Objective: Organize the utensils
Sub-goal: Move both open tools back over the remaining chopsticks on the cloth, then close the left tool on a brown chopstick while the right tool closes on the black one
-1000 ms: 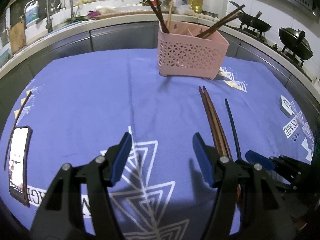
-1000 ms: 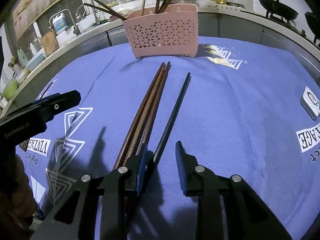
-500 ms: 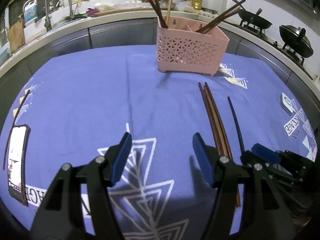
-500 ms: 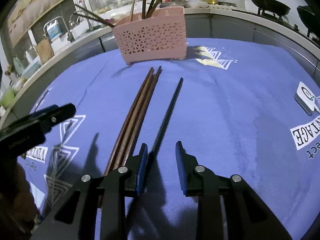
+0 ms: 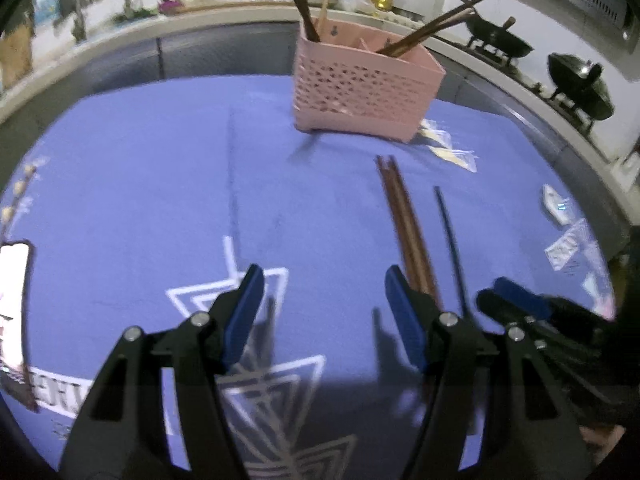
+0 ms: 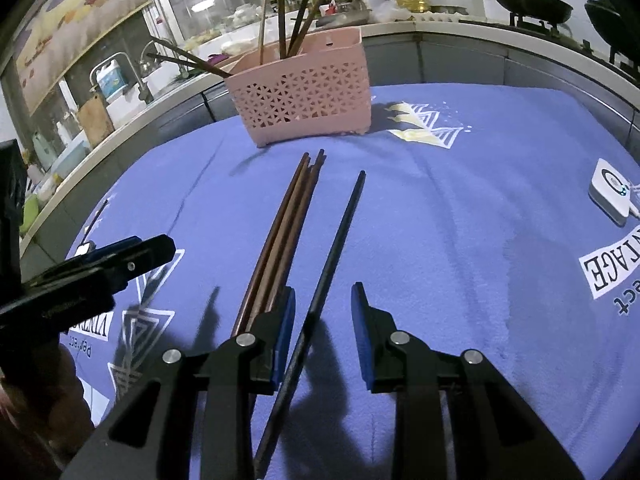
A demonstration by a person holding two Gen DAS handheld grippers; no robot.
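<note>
A pink basket (image 5: 360,96) (image 6: 308,100) with several chopsticks standing in it sits at the far side of the blue cloth. A bundle of brown chopsticks (image 5: 404,216) (image 6: 288,224) and one black chopstick (image 5: 450,240) (image 6: 340,232) lie on the cloth in front of it. My right gripper (image 6: 322,304) is open and low over the cloth. The black chopstick runs between its blue pads, closer to the left pad, with gaps on both sides. My left gripper (image 5: 324,288) is open and holds nothing, just left of the brown bundle.
A phone (image 5: 12,300) lies at the cloth's left edge. A small white device (image 6: 610,192) sits at the right, near printed lettering. Behind the table runs a counter with a sink, bottles and black woks (image 5: 580,84). A hand (image 6: 36,400) holds the left gripper.
The right gripper has shifted a little, so the black chopstick now lies further in between its pads instead of at the left pad's tip. The left gripper's view tilted slightly.
</note>
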